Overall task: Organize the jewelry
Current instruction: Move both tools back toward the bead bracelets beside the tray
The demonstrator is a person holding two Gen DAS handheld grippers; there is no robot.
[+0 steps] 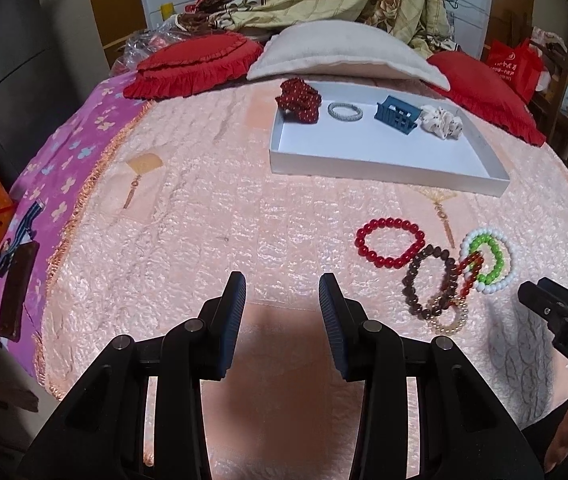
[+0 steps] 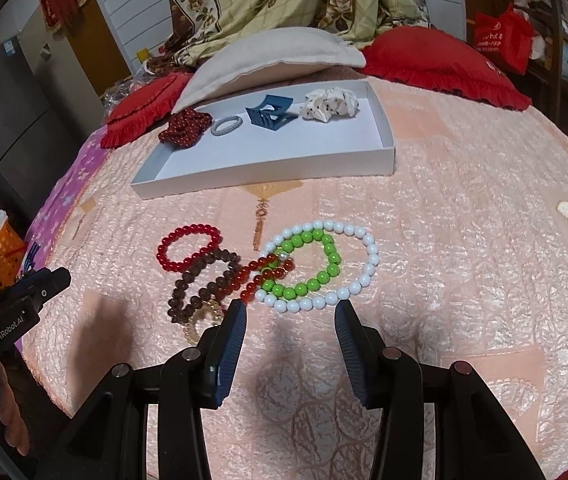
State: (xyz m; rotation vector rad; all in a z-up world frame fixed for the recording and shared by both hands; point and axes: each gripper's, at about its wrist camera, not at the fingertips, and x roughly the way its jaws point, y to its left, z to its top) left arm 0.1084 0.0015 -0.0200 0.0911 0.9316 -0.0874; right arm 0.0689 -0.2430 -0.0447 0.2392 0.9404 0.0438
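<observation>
Right gripper [image 2: 290, 330] wide, holding nothing, low over the bedspread [image 2: 464, 280] near its front edge. Straight ahead, just beyond the fingertips: white bead bracelet [image 2: 368, 264], long axis left-right, green bracelet [image 2: 330, 256] lying inside it. Left of these, an overlapping pile: dark red strand [image 2: 258, 274], brown bracelet [image 2: 186, 284], small gold one [image 2: 204, 316], red bracelet [image 2: 172, 258]. Left gripper [image 1: 282, 322] also wide and empty, pile off to its right; the right is nearer, level, pointing forward. Farther back, white tray [image 2: 268, 170] with scrunchies, ring band, blue clip along its far edge.
</observation>
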